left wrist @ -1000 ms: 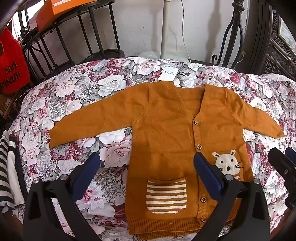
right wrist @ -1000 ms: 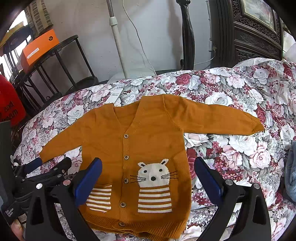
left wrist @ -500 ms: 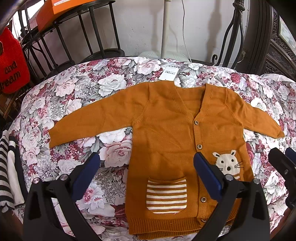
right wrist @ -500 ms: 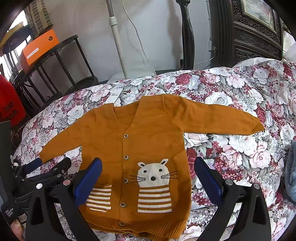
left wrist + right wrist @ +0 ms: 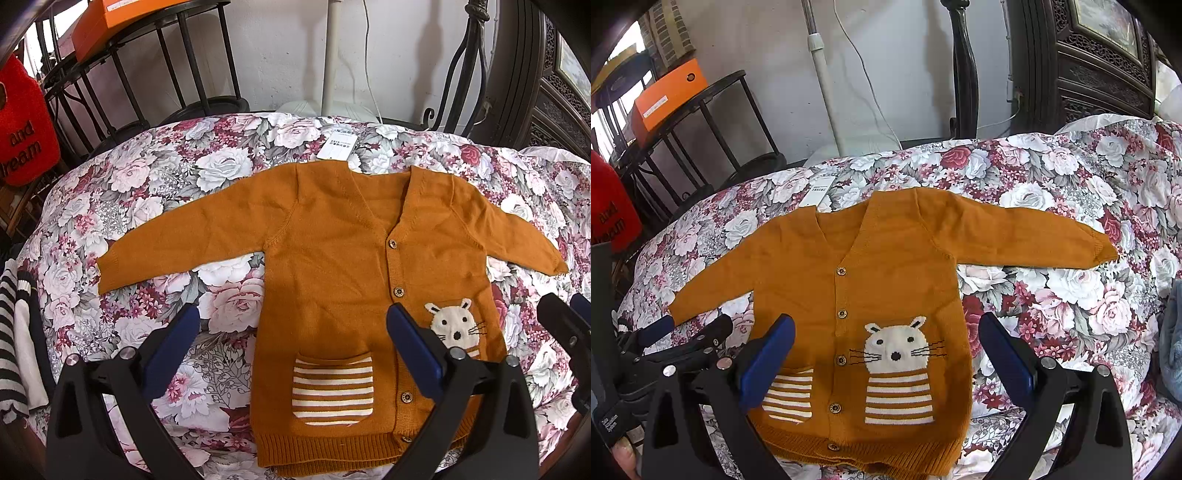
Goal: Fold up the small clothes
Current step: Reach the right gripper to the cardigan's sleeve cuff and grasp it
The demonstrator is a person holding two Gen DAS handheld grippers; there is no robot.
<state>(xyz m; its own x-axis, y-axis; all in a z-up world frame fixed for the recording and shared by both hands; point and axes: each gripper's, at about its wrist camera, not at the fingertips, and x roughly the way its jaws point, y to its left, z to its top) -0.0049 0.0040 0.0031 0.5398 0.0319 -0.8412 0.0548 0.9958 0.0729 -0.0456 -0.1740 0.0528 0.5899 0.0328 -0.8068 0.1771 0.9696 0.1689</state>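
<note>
An orange-brown knit cardigan lies flat and buttoned on the floral cloth, both sleeves spread sideways. It has a striped pocket and a white mouse face. A white paper tag sticks out at its collar. My left gripper hovers open over the cardigan's lower left edge, holding nothing. Over the lower front hangs my right gripper, open and empty too. The left gripper also shows at the left edge of the right wrist view, near the left cuff.
The floral cloth covers a rounded table. Striped black-and-white clothes lie at its left edge. Behind stand a black metal rack with an orange box, a red item, a white pole and dark carved furniture.
</note>
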